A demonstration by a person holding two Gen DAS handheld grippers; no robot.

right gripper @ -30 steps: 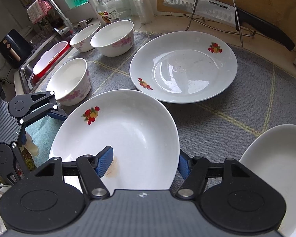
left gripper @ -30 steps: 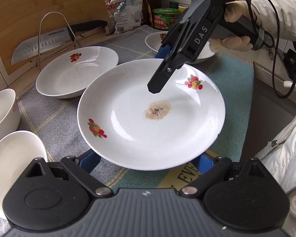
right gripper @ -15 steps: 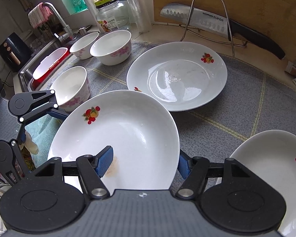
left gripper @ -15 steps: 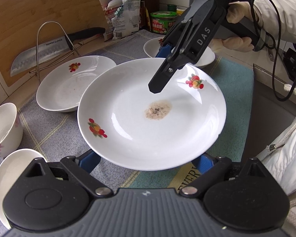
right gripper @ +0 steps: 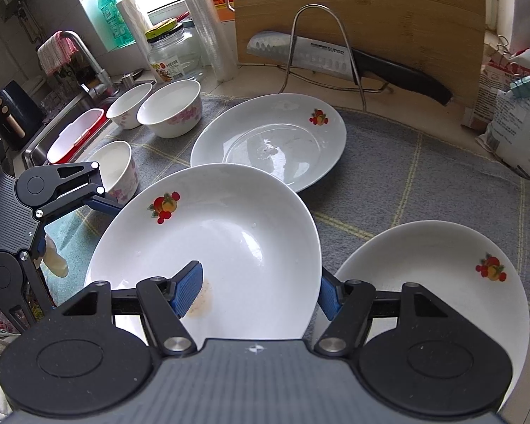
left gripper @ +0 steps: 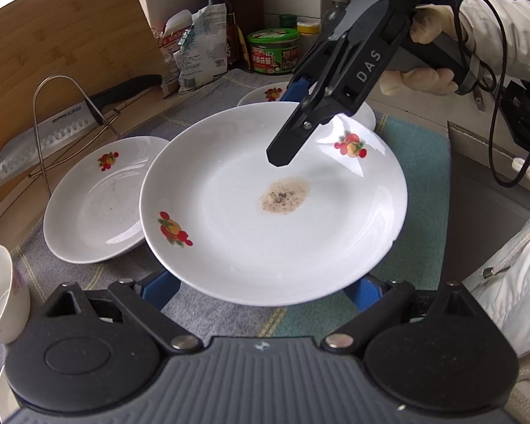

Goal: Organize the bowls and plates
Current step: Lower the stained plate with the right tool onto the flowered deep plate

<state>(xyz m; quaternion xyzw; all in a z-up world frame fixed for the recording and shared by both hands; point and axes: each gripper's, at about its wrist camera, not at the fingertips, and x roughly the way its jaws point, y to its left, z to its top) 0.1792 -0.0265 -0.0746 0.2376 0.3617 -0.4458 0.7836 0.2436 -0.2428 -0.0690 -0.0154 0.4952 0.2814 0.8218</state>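
A white plate (left gripper: 272,233) with fruit prints and a brown stain is held above the mat. My right gripper (right gripper: 258,293) is shut on its rim, one blue pad (right gripper: 187,289) on top and the other finger below. In the left wrist view the right gripper (left gripper: 289,120) reaches in from above. My left gripper (left gripper: 259,282) stands open, its wide-spread fingers (left gripper: 159,289) under the plate's near rim. A second plate (right gripper: 268,141) lies by the knife rack, a third plate (right gripper: 424,282) at the right. Three flowered bowls (right gripper: 169,113) stand at the left.
A knife on a wire rack (right gripper: 321,56) leans against a bamboo board (right gripper: 371,7). Jars, bottles and bags (left gripper: 198,56) line the back. A sink with a red tub (right gripper: 74,134) lies left. A person's white sleeve (left gripper: 505,17) and jacket are at the right.
Both grippers have carried the stained plate up and across the mat. Its rim now overlaps the plate by the knife rack in the left wrist view; the near bowls have slid towards the left edge.
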